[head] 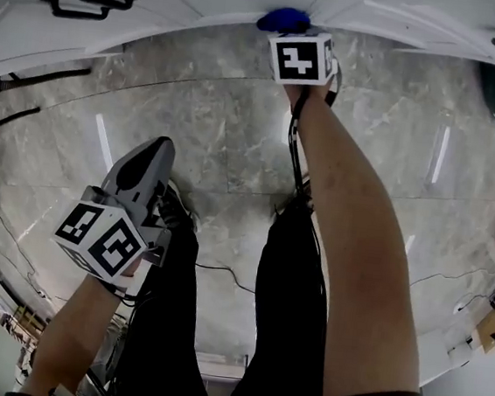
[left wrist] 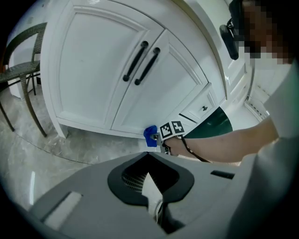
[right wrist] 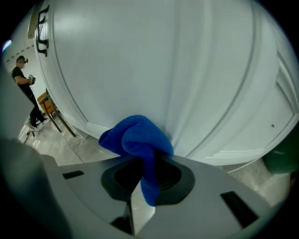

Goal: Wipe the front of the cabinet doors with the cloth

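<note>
A: Where gripped by the right gripper: jaws pinching the blue cloth, wad pushed forward of the tips, one tail hanging back between them.

B: Position?

A: Far side of the scene, low on the white cabinet doors, touching the painted front just above the floor.

B: And the left gripper?

A: Near left, over the floor, well apart from the doors. Jaws pressed together on nothing. Aimed toward the black handles, touching neither.

B: Handling of the cloth?

A: Judged light, soft, floppy; nothing to break. Likely to fold or drag out of the pinch on smooth paint. Best held deep in the bunch, as now, leaving a fat pad ahead to keep hard tips off the finish.

B: Progress?

A: Hard to judge; no visible mark of wiped or unwiped areas.
</note>
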Demonstrator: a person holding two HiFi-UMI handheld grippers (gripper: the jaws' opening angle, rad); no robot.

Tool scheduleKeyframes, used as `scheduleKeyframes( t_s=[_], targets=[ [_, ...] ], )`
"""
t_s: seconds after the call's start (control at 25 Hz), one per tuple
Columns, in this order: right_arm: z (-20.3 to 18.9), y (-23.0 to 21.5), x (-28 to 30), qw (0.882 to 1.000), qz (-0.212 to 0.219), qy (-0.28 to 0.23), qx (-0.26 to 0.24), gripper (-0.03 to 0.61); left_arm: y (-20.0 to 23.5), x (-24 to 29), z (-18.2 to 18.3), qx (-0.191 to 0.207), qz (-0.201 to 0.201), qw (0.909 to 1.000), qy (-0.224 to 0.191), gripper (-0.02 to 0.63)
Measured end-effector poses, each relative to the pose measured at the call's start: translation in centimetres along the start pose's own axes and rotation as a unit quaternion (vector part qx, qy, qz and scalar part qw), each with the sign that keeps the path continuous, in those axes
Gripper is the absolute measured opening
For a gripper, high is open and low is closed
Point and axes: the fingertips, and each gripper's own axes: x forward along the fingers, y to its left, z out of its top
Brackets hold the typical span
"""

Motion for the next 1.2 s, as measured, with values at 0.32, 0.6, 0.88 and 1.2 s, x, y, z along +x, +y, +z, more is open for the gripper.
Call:
scheduleKeyframes(
  t_s=[0.32,0.6,0.88,1.2],
  targets=[
    [0.2,-3.8,-4.5,0.999,-0.005,-0.003,-0.048,0.060,-5.3,2.1,0.2,0.021,-0.009,0.9997,0.003,-0.002],
    [4.3,-1.7,-16.0,0.998,0.011,-0.066,-0.014,0.060,-11.1,-2.8,5.6,0.178,-0.007,0.9833,-0.040,-0.002],
    [9.9,6.5,-36.5,0.985,0.088,-0.137,0.054,0.060,-14.4,-15.5,15.3,0.270,0.023,0.9583,-0.090,-0.002],
    [20.9,17.0,-61.1,0.951,0.155,-0.268,-0.009,0.060,-22.3,-35.8,30.2,0.352,0.072,0.8994,-0.249,-0.002]
  ],
)
